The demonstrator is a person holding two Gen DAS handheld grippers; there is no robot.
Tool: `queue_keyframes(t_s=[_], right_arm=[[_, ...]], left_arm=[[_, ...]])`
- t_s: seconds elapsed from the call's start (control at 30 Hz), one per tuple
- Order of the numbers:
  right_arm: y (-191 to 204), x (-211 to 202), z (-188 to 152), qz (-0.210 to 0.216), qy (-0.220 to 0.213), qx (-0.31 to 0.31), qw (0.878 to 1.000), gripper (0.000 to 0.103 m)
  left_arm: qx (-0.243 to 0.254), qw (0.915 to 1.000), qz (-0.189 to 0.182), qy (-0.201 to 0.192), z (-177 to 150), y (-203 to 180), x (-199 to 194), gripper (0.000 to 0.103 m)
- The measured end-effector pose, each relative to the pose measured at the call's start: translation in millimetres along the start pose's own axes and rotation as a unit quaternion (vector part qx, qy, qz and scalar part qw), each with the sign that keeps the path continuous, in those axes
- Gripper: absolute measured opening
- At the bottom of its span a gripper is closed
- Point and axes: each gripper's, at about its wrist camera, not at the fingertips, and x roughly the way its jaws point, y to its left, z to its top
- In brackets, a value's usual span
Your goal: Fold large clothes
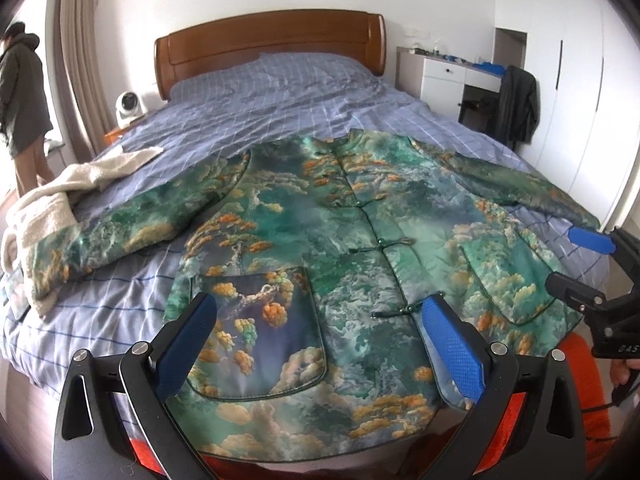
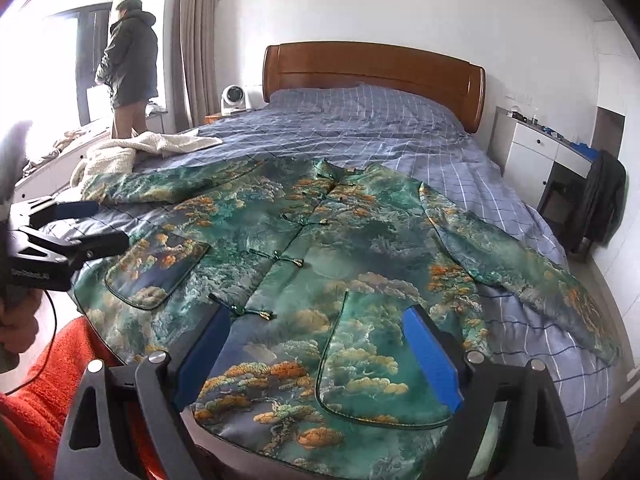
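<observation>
A large green jacket [image 1: 328, 240] with an orange and white cloud print lies flat, front up and buttoned, on the bed, sleeves spread to both sides; it also shows in the right wrist view [image 2: 320, 264]. My left gripper [image 1: 320, 320] is open, hovering over the lower left hem and pocket. My right gripper [image 2: 316, 332] is open above the lower right pocket; it also shows in the left wrist view [image 1: 576, 268]. The left gripper also shows at the left edge of the right wrist view [image 2: 86, 224]. Neither holds anything.
The bed [image 1: 280, 108] has a blue checked cover and a wooden headboard [image 1: 272, 44]. A cream fleece garment [image 1: 52, 196] lies at its left edge. A person [image 2: 130, 64] stands by the window. A white desk [image 1: 452, 76] and a chair with a dark coat [image 1: 516, 104] stand right.
</observation>
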Motion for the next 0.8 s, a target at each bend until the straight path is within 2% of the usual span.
queue_keyframes(t_s=[0.17,0.33,0.4,0.53,0.6,0.67,0.8], right_arm=[[-7,1,-3,-0.042,0.009,0.019,0.999,0.090],[-32,-2,-14,-0.064,0.016,0.059,0.996,0.090],[-46,-6,-18,-0.084,0.011,0.070,0.994,0.090],[-103,-18,-25,-0.123,-0.011,0.135,0.983,0.090],[-140,-24,-31,-0.138,-0.022,0.181,0.973,0.090],[-182,-31,-40,-0.144,-0.037,0.244,0.958,0.090],[-263,-34,-74,-0.128,-0.067,0.388,0.910,0.090]], left_arm=[[0.000,1.0000,-0.001,-0.006,1,0,1,0.102],[-0.011,0.9999,0.001,0.001,-1,2,6,0.102],[-0.013,0.9999,0.003,0.006,-2,2,8,0.102],[-0.008,0.9998,0.013,0.011,-4,2,10,0.102],[-0.009,0.9997,0.017,0.012,-3,2,10,0.102],[-0.011,0.9997,0.019,0.012,-3,4,10,0.102],[-0.016,0.9994,0.027,0.016,-3,7,13,0.102]])
